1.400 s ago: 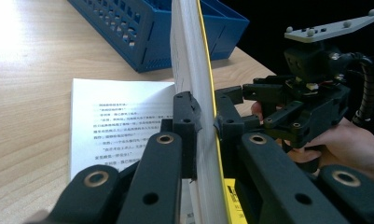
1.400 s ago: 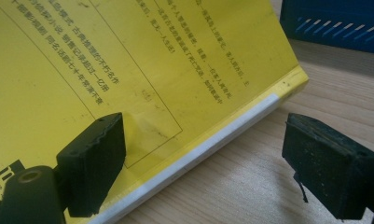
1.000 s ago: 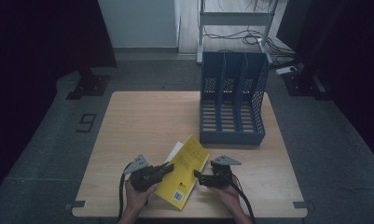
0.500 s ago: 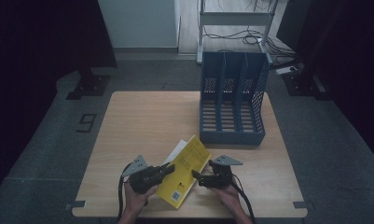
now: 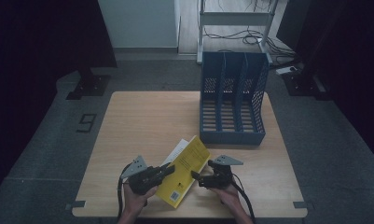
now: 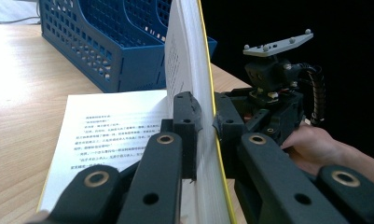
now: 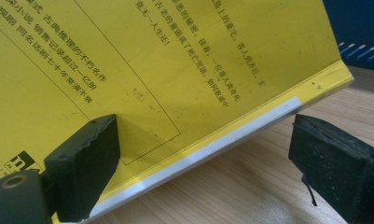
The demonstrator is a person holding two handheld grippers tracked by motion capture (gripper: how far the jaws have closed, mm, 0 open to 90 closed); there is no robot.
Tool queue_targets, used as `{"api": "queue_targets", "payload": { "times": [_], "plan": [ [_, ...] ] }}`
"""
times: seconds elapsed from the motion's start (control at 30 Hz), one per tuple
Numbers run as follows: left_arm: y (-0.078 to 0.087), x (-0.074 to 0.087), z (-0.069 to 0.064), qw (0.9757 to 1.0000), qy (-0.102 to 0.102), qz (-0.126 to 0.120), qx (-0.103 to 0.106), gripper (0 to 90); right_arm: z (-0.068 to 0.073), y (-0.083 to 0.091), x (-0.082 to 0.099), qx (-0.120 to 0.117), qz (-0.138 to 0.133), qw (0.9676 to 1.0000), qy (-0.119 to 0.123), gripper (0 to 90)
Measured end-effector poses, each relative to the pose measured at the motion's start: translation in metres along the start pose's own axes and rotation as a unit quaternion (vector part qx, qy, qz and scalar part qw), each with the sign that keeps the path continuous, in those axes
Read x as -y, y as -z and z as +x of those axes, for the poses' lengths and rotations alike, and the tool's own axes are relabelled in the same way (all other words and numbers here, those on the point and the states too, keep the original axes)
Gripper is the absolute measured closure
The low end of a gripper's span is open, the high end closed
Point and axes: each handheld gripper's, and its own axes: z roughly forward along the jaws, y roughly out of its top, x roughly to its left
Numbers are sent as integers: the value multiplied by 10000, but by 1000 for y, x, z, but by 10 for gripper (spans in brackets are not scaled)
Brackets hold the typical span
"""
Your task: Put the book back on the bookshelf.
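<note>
Two grippers at the pale wooden worktop [image 5: 142, 121]. Left gripper [image 6: 204, 123]: ridged black fingers pinching the yellow paperback's [image 5: 187, 170] raised cover and pages. Right gripper [image 7: 203, 163]: fingers spread, just widened, cover edge between them. Perforated blue file rack [image 5: 233, 100] behind.

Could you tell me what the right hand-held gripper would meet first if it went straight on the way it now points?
Most likely the yellow book: the right hand-held gripper, open, faces its raised cover from close by.

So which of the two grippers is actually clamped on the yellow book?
The left gripper: its jaws pinch the raised cover and pages of the yellow book. The right gripper stands wide open, its jaws just opening, beside the book's edge.
</note>
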Motion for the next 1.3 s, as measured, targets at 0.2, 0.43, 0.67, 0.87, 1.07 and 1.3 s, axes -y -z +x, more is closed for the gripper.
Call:
{"api": "queue_targets", "payload": {
  "times": [0.2, 0.43, 0.67, 0.87, 1.07, 1.3],
  "plan": [
    [2, -2, -1, 10000, -6, -27, 28, 828, -1, 0, 0, -120, -53, 9999, -46, 66],
    [1, 0, 2, 9999, 59, 3, 84, 828, -1, -2, 1, -217, -14, 9997, -88, 58],
    [2, 3, 11, 9994, 246, 2, 239, 826, 1, -2, 1, -138, 22, 9999, -32, 66],
    [6, 4, 17, 9989, 349, -39, 312, 826, 1, 5, -2, -260, -164, 9991, -305, 80],
    [5, 6, 23, 9985, 423, 43, 350, 826, 3, 13, -6, -164, -303, 9994, -95, 104],
    [4, 9, 28, 9981, 481, 102, 366, 825, 4, 18, -7, -101, -404, 9991, -17, 129]
  ]
}}
